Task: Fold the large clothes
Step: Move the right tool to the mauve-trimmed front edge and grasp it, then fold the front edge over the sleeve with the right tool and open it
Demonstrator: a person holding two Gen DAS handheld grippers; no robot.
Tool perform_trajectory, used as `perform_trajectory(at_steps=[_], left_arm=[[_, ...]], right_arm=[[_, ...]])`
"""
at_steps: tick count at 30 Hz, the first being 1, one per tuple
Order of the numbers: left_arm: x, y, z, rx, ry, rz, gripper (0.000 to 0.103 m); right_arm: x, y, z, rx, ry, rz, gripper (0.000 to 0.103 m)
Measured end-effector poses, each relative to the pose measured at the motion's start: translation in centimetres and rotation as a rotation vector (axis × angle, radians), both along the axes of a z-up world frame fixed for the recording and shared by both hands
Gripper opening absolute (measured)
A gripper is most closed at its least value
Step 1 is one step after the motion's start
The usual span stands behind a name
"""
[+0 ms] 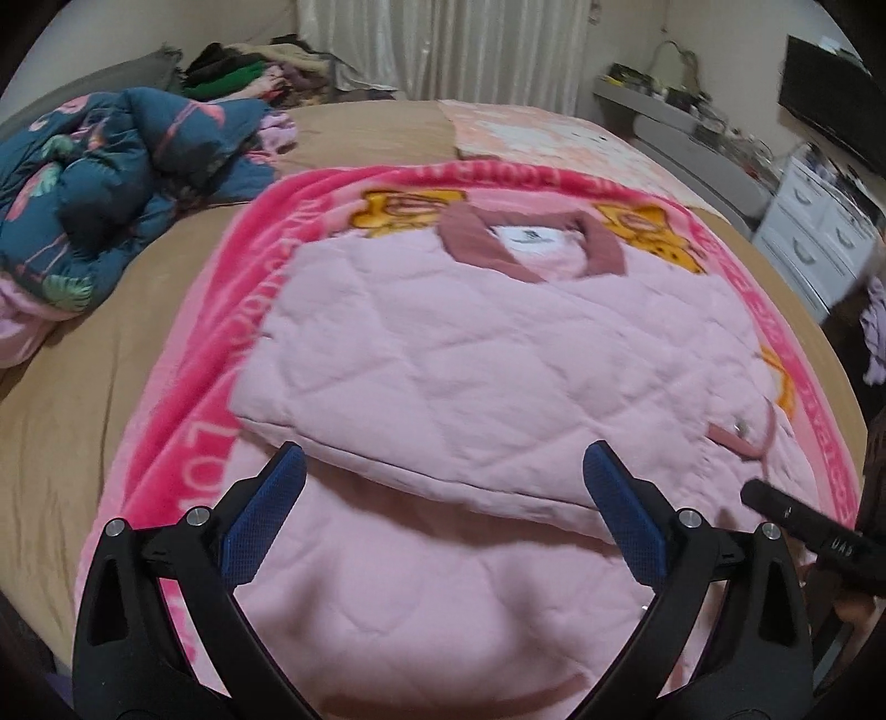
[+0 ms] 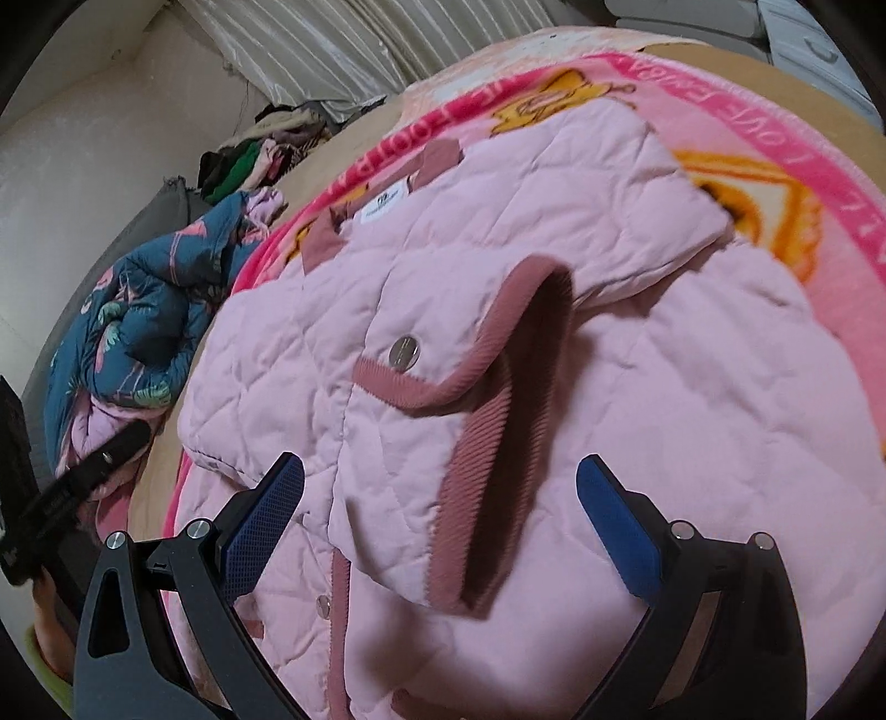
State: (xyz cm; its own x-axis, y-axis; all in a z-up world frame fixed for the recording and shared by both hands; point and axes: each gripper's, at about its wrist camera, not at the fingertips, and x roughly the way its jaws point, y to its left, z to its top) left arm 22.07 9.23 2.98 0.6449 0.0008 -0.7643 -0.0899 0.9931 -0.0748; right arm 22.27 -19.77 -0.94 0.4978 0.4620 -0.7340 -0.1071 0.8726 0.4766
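Observation:
A pale pink quilted jacket (image 1: 470, 354) with dusty-rose trim lies on a bright pink blanket (image 1: 183, 421) on the bed, its sleeves folded in over the body. Its collar and white label (image 1: 531, 238) point away from me. My left gripper (image 1: 443, 487) is open and empty, just above the jacket's near hem. My right gripper (image 2: 440, 504) is open and empty over a rose-trimmed cuff (image 2: 498, 432) with a metal snap (image 2: 404, 351). The right gripper's black body shows at the left view's right edge (image 1: 808, 526). The left gripper's body shows in the right view (image 2: 72, 487).
A crumpled teal flamingo-print quilt (image 1: 111, 183) lies at the bed's left. A pile of clothes (image 1: 249, 72) sits at the far corner by white curtains (image 1: 443, 50). White drawers (image 1: 814, 227) and a cluttered shelf stand at the right. Tan sheet (image 1: 83, 387) surrounds the blanket.

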Motion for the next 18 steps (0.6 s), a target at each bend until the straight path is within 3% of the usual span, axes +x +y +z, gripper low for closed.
perform_trajectory(at_steps=[2, 5, 7, 9, 12, 15, 18], left_arm=[[0.3, 1.1, 0.0, -0.015, 0.0, 0.024, 0.094], [0.8, 2.6, 0.0, -0.031, 0.0, 0.057, 0.094], [1.1, 3.1, -0.1, -0.041, -0.004, 0.07, 0.094], [1.5, 3.8, -0.1, -0.048, -0.008, 0.086, 0.094], [2.3, 4.4, -0.3, -0.068, -0.006, 0.094, 0.094], [3.2, 4.8, -0.4, -0.073, -0.003, 0.101, 0.094], [4.1, 4.9, -0.5, -0.089, -0.001, 0.103, 0.094]], right_arm=[[0.3, 0.3, -0.4, 0.006, 0.005, 0.005, 0.098], [0.6, 0.4, -0.7, -0.015, 0.002, -0.02, 0.085], [0.6, 0.2, -0.3, 0.009, -0.017, -0.027, 0.067], [0.8, 0.4, 0.2, 0.006, -0.044, 0.003, 0.021], [1.2, 0.9, 2.8, -0.025, -0.154, 0.056, 0.012], [2.6, 0.7, 7.2, -0.04, -0.287, 0.103, 0.009], [4.3, 0.4, 10.0, -0.108, -0.363, 0.117, 0.008]])
